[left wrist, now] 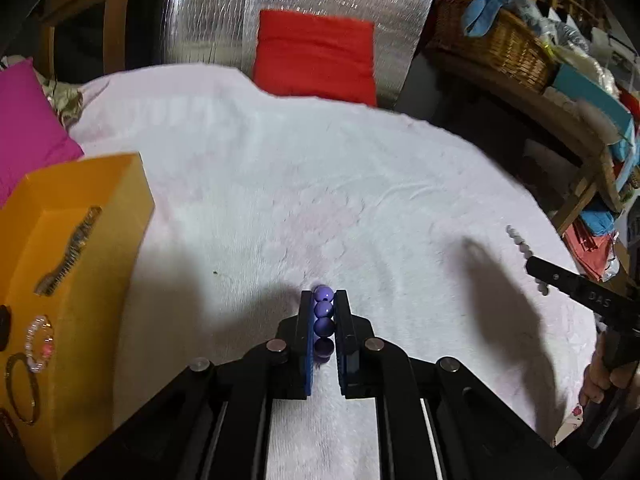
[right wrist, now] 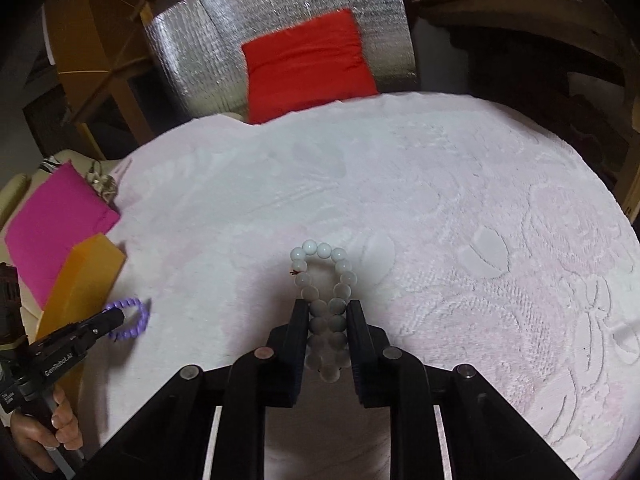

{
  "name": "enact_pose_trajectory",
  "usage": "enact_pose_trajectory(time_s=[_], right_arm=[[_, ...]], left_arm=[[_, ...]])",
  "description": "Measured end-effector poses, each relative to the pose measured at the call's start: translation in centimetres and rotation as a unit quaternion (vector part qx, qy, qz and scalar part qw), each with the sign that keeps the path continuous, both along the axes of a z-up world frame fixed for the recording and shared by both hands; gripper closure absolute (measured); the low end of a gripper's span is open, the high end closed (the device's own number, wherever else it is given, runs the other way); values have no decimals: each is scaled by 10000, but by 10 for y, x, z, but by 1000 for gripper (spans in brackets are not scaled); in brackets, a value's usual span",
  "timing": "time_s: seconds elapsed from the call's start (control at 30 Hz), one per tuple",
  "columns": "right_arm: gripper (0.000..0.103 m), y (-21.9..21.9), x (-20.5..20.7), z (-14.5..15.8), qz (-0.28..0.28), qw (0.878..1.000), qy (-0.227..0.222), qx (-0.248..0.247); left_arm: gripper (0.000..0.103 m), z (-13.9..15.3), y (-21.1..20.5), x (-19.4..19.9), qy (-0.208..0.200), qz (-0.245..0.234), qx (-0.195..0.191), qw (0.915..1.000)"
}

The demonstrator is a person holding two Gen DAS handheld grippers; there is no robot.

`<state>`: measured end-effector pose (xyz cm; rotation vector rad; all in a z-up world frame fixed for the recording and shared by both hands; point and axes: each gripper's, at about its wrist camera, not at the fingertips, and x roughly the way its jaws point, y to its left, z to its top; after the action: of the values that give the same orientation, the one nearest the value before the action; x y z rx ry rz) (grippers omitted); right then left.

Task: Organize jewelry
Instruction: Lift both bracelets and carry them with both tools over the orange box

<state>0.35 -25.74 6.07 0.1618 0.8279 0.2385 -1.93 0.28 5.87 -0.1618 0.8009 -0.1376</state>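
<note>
While both tools hover over the pale, embossed cloth covering the counter, a purple bead bracelet sits clamped between the closed fingers of the left gripper, its loop hanging out past the tips near the yellow box. The right gripper is likewise squeezed shut on a white bead bracelet, whose far end arches free above the cloth while the rest is pinched between the black fingers. At the counter's left edge the open yellow box already holds a metal-link watch band, a clear beaded ring-shaped bracelet and a dark bangle. A magenta cushion lies just beyond the box, a red cushion leans against a silver foil panel behind the counter, and a wicker basket with blue cloth stands on a wooden shelf to the right. The person's hands show at the frame edges, wrapped around each tool's handle.
</note>
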Motion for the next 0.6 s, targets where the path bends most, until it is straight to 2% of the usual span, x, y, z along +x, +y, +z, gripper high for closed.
enact_pose_trajectory(time_s=[0.17, 0.6], right_arm=[[82, 8, -8, 9, 111, 9999, -110, 45], [82, 37, -26, 21, 450, 9986, -244, 134]], left_arm=[[94, 23, 6, -20, -262, 34, -47, 9996], [94, 76, 31, -76, -742, 707, 234, 9945]])
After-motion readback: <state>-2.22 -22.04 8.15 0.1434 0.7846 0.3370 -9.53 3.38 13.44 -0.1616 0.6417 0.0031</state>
